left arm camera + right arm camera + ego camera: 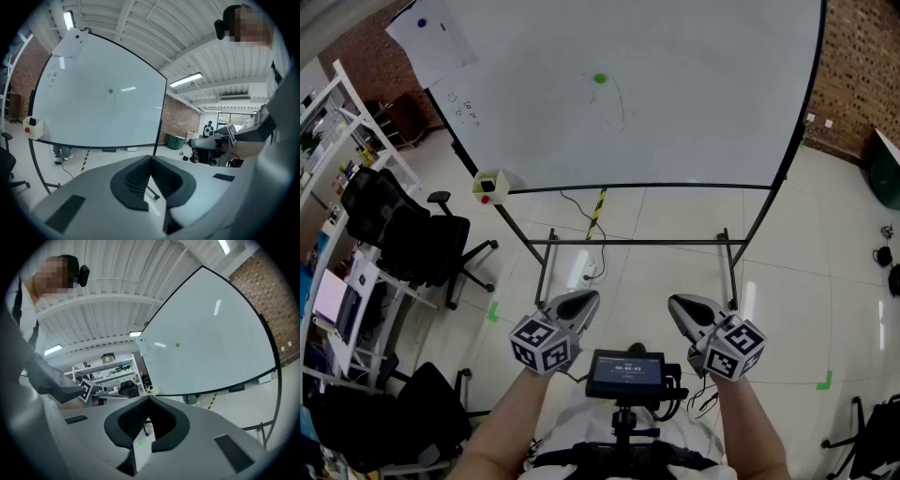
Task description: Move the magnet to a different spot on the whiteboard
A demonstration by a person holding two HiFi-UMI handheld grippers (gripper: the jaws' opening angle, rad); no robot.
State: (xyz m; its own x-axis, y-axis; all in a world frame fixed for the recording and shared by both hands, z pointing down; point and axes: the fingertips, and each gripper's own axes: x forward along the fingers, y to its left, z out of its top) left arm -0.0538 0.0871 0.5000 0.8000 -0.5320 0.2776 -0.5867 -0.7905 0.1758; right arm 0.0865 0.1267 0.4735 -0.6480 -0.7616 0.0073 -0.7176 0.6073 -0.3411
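Note:
A small green magnet [600,79] sticks to the upper middle of the big whiteboard [694,112], next to faint pen marks. It also shows as a green dot in the left gripper view [110,91] and in the right gripper view [177,345]. Both grippers are held low and close to the person's body, well short of the board. My left gripper [586,298] is shut, its jaw tips meeting with nothing between them [151,157]. My right gripper [675,303] is shut too and holds nothing [149,398].
The board's black wheeled stand [633,243] lies between me and the board. A paper sheet [431,37] hangs at its top left and a yellow box [490,186] at its lower left corner. Black office chairs [403,234] and shelves [328,141] stand left; a cable [581,211] runs over the floor.

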